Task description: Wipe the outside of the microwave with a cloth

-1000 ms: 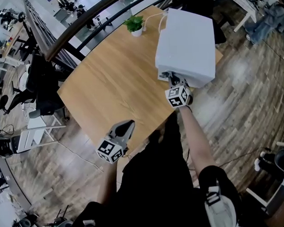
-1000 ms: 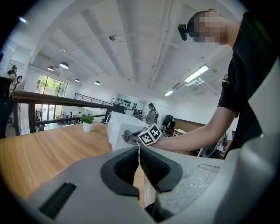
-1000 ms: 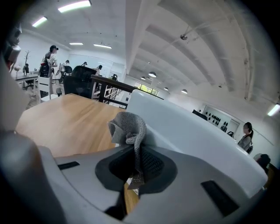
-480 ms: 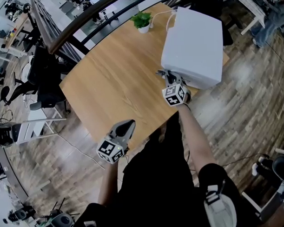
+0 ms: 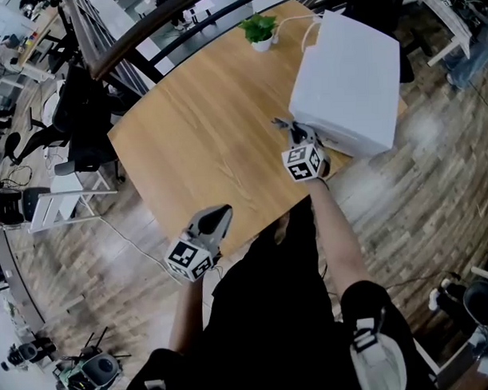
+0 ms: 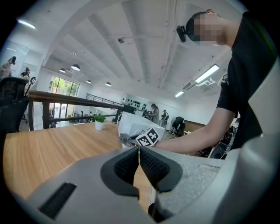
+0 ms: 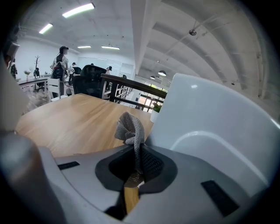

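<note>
Just one cloth (image 7: 130, 129), one microwave (image 5: 348, 75).

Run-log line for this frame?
right gripper: shut on grey knitted cloth | cloth beside white box-shaped microwave, contact unclear | left gripper: shut, empty

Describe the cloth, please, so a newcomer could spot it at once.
On the wooden table, find the white microwave at the right. At its near left corner the right gripper pinches the cloth: a crumpled grey knit, the only fabric there.

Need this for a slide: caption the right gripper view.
Right gripper pinching a grey knitted cloth beside the white microwave on a wooden table.
</note>
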### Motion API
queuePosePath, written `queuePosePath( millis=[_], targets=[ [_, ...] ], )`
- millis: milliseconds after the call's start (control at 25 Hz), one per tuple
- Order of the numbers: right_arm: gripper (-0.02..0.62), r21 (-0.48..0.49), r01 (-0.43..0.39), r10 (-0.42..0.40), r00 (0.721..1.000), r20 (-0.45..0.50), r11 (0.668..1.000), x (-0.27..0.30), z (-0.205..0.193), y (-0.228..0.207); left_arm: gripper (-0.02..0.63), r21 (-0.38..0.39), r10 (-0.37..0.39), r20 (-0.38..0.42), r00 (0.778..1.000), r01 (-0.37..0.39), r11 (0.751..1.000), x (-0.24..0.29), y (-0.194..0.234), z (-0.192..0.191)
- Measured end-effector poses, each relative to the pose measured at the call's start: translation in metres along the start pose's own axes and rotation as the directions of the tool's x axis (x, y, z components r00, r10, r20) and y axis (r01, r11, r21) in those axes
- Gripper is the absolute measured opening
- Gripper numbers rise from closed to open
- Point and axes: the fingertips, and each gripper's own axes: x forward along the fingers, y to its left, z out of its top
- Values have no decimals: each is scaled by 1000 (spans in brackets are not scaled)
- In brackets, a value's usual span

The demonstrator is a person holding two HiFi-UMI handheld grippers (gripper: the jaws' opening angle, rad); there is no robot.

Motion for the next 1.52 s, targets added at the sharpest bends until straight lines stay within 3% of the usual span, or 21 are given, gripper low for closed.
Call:
queuePosePath(
  millis=[680,1520],
  targets=[
    [12,31,13,-11,999,-48,999,-5,-26,-5,9,26,-55,-19,998,56,998,15,-2,7],
    [12,114,174,-158,978,-135,978,-67,-96,-76,9,71,-206,-59,977,209,975,50,-37,11]
  ],
)
